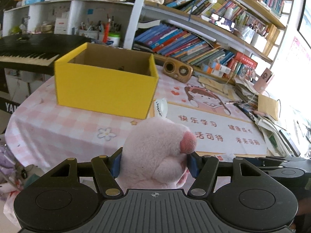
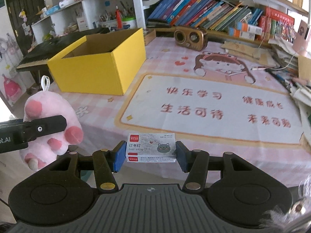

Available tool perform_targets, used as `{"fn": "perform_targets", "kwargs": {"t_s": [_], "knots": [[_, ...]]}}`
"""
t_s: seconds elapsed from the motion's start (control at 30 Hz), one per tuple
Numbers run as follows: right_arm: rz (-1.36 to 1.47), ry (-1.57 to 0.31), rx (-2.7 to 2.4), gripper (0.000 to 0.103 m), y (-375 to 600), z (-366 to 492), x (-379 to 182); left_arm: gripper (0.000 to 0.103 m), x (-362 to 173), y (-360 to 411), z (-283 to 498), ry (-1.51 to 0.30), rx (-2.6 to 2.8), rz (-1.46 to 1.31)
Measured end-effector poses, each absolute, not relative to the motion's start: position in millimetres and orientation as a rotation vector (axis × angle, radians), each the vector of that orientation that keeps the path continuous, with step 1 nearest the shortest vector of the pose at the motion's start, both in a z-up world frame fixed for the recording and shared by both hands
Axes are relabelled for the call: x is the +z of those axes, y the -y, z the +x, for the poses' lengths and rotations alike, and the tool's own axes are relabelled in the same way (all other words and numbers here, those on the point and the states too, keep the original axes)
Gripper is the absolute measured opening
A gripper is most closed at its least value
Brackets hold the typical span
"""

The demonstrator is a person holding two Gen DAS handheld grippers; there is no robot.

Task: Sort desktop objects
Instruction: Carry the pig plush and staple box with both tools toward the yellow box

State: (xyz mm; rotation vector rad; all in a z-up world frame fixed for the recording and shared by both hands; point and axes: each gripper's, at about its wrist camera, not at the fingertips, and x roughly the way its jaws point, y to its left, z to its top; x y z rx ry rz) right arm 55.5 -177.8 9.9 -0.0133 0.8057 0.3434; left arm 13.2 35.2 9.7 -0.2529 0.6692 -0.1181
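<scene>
Desk (image 2: 194,136); staple box (image 2: 151,147) right view only

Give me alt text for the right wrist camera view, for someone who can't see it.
The right tongs clamp a small white cardboard staple box with a grey cat face above a pink checked cartoon desk mat. At left, the left tongs hold a fluffy pink plush paw toy; an open yellow cardboard box stands behind.

Yellow box (image 1: 106,89): contents hidden by front wall. Plush toy (image 1: 155,151) bottom hidden behind gripper body. Piano keyboard (image 1: 25,56) cut by left edge. Book titles unreadable.
</scene>
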Motion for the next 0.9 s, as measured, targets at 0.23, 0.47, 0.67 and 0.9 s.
{"fn": "perform_targets", "kwargs": {"t_s": [0.23, 0.47, 0.67, 0.9], "knots": [[-0.035, -0.805, 0.396, 0.051, 150.3, 46.2, 9.6, 0.064, 8.0, -59.0, -0.7, -0.665, -0.074, -0.273], [-0.065, -0.804, 0.456, 0.051, 125.4, 44.6, 9.3, 0.064, 7.2, -79.9, -11.9, -0.656, -0.023, -0.292], [-0.09, -0.799, 0.498, 0.051, 109.1, 45.9, 10.1, 0.064, 7.8, -92.4, -15.3, -0.645, 0.007, -0.307], [-0.11, -0.781, 0.516, 0.051, 97.3, 50.3, 13.5, 0.064, 9.9, -102.1, -15.2, -0.624, 0.025, -0.316]]}}
